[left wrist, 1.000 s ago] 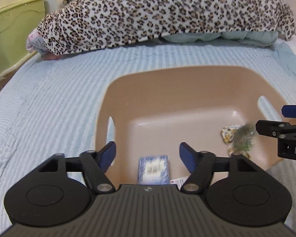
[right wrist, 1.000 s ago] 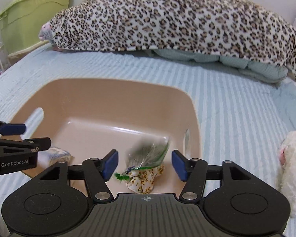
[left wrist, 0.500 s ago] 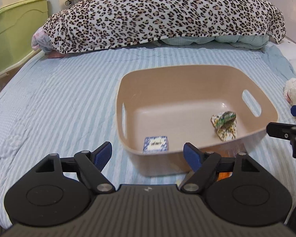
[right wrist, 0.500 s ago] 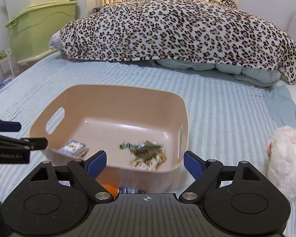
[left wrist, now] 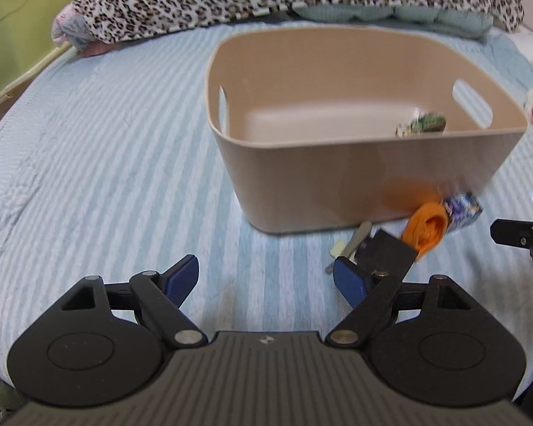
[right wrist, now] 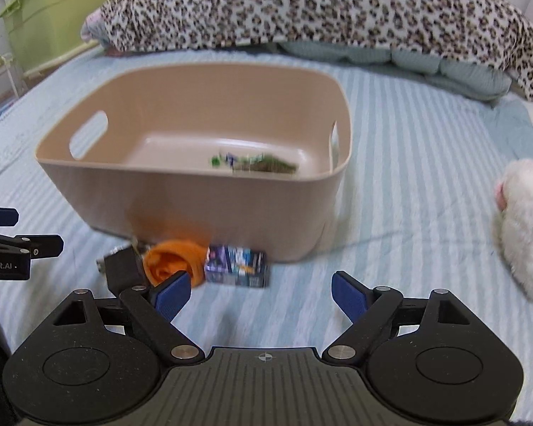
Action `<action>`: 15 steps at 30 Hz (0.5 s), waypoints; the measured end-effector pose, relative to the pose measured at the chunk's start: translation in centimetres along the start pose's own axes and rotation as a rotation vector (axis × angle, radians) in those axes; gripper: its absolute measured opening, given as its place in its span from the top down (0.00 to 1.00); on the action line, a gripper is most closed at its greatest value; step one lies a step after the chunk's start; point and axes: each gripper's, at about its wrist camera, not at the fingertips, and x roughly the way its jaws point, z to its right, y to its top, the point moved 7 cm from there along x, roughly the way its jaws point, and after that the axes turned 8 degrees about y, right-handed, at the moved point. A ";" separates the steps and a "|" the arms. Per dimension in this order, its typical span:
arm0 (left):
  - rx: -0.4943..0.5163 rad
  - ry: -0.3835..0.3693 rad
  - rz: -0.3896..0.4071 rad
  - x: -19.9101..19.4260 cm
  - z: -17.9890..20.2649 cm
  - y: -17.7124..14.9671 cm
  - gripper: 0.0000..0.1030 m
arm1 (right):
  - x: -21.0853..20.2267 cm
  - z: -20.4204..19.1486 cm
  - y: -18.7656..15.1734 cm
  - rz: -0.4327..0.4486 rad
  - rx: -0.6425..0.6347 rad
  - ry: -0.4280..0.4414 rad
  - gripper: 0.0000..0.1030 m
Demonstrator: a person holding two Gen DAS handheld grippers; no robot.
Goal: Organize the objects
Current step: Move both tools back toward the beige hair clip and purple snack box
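Observation:
A tan plastic bin (left wrist: 359,163) (right wrist: 202,195) stands on the striped bed. A green-and-patterned packet (left wrist: 424,124) (right wrist: 263,165) lies inside it. In front of the bin lie an orange cloth item (left wrist: 426,229) (right wrist: 174,259), a small blue printed box (left wrist: 462,209) (right wrist: 236,266), a black block (left wrist: 383,248) (right wrist: 122,269) and a small silver piece (left wrist: 357,236). My left gripper (left wrist: 266,277) is open and empty, low over the bed, left of these items. My right gripper (right wrist: 259,293) is open and empty just in front of the blue box.
A leopard-print blanket (right wrist: 319,10) is heaped at the head of the bed. A white plush toy (right wrist: 526,223) lies right of the bin. A green storage box (right wrist: 60,14) stands off the bed's left side.
Both grippers have pulled back out of the bin and dropped low in front of it. The small items in front of the bin have come into view. The packet stays inside.

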 end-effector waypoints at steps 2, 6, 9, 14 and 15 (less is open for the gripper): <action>0.011 -0.011 -0.015 0.7 0.3 -0.3 0.19 | 0.8 0.0 -0.5 -0.019 0.001 -0.002 0.15; 0.043 -0.047 -0.048 2.3 1.1 -0.9 0.19 | 2.4 0.2 -1.0 -0.048 0.024 0.010 0.15; 0.056 -0.058 -0.062 3.1 1.5 -1.1 0.19 | 3.5 0.3 -1.1 -0.063 0.044 0.026 0.15; 0.055 -0.090 -0.068 4.0 1.7 -1.0 0.19 | 4.7 0.0 -1.2 -0.074 0.036 0.031 0.15; 0.055 -0.095 -0.066 4.0 1.8 -0.9 0.21 | 4.8 -0.1 -1.1 -0.074 0.034 0.031 0.15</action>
